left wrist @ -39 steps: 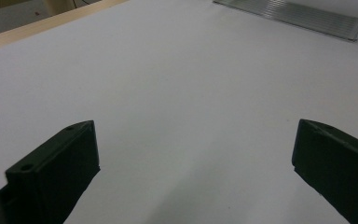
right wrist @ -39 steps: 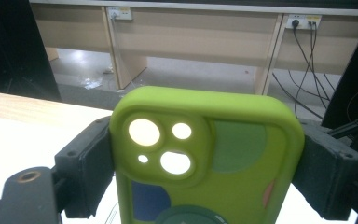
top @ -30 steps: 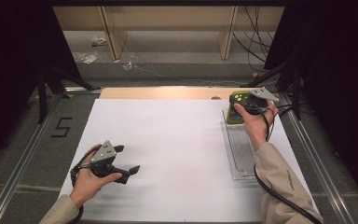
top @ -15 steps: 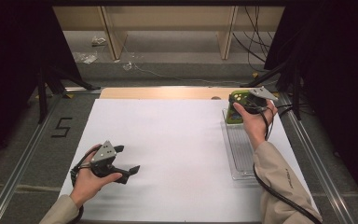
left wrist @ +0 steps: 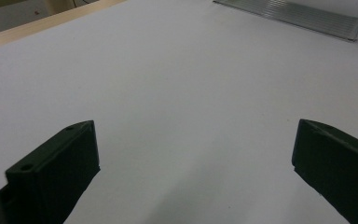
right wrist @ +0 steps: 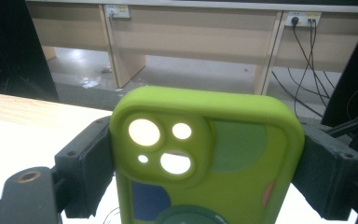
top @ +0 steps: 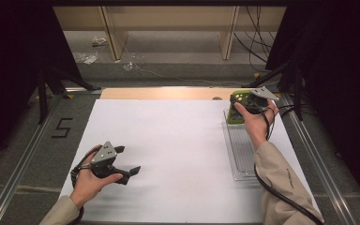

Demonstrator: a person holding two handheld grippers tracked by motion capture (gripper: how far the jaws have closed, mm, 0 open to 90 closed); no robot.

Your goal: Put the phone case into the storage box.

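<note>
A lime-green phone case (right wrist: 205,158) with camera cut-outs and coloured patches stands between the jaws of my right gripper (right wrist: 207,172), which is shut on its two long sides. In the high view that gripper (top: 252,104) holds the case (top: 237,105) over the far end of a clear plastic tray (top: 242,154) at the right of the white sheet. My left gripper (top: 130,169) rests low at the front left of the sheet, held by a hand. Its two black jaws (left wrist: 193,172) stand wide open over bare white surface, nothing between them.
The white sheet (top: 178,150) covers a wooden table whose far edge (top: 159,93) shows. Metal rails run along both sides. A "5" mark (top: 62,127) lies on the grey floor left. Desk legs and cables stand beyond. The clear tray's ribbed end (left wrist: 298,16) shows far off.
</note>
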